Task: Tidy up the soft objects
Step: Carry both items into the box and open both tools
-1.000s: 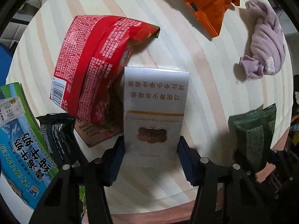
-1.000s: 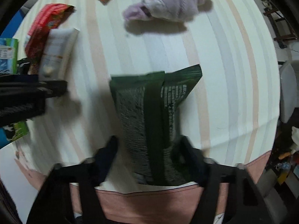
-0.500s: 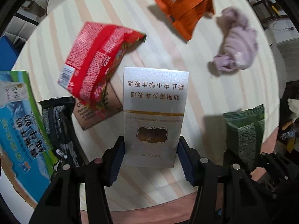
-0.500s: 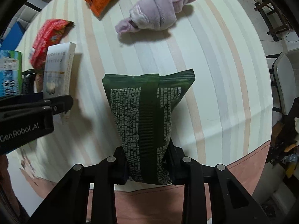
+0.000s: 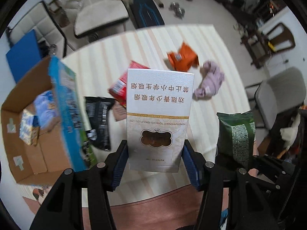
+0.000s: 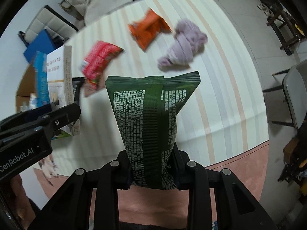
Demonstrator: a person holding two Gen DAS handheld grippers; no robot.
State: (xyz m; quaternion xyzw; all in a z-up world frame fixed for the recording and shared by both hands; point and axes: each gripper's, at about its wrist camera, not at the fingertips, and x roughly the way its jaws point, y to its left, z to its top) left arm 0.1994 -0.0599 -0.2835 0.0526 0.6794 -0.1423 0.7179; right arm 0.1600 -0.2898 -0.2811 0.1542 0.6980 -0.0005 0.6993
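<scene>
Left claw point(image 5: 154, 163) clamped on white carton point(image 5: 159, 118), right claw point(image 6: 151, 169) pinching green pouch point(image 6: 151, 118) low; could sag and slip before reaching cardboard box point(image 5: 28, 134).

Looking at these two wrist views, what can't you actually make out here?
- Left wrist view: contents of the cardboard box are motion-blurred, and its blue flap hides part.
- Left wrist view: brown card is mostly covered by the white carton.
- Right wrist view: green pouch bottom is hidden between the right gripper fingers.
- Both views: small print on the red packet is blurred.
</scene>
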